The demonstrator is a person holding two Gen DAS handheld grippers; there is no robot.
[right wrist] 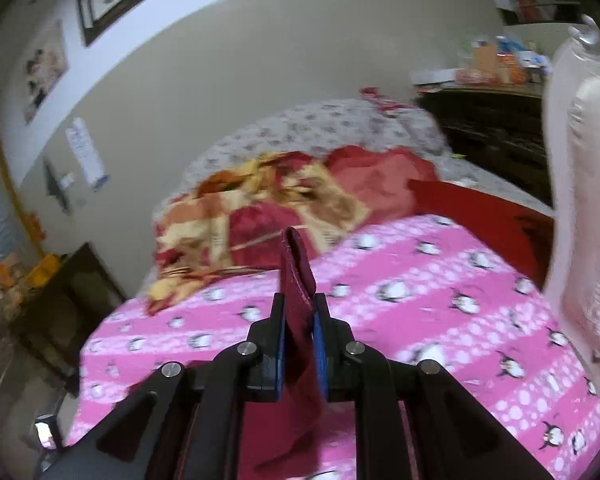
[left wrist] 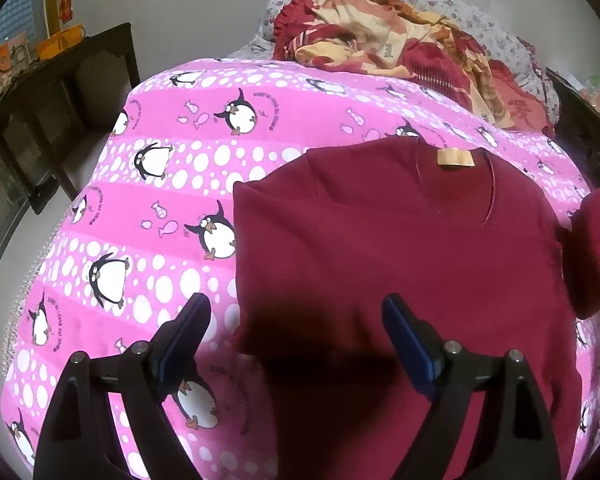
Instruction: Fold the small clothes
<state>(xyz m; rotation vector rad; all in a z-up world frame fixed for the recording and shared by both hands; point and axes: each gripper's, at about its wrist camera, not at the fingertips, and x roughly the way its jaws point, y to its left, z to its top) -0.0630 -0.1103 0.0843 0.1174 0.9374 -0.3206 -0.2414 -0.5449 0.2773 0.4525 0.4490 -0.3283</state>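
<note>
A dark red sweater (left wrist: 400,260) lies flat on the pink penguin bedspread (left wrist: 180,168), its neck with a tan label (left wrist: 456,158) pointing away from me. My left gripper (left wrist: 296,312) hovers open over the sweater's near left edge, with nothing between its blue pads. The sweater's right sleeve (left wrist: 596,248) is lifted off the bed at the right edge of the left wrist view. In the right wrist view my right gripper (right wrist: 299,300) is shut on that sleeve's cuff (right wrist: 298,268), which sticks up between the fingers. The rest of the sleeve hangs below the jaws.
A crumpled red and yellow blanket (left wrist: 400,40) lies at the far end of the bed on a grey patterned sheet (right wrist: 320,124). Dark wooden furniture (left wrist: 60,92) stands left of the bed, a cluttered dresser (right wrist: 496,120) to the right. A clear plastic bag (right wrist: 584,200) hangs at the right.
</note>
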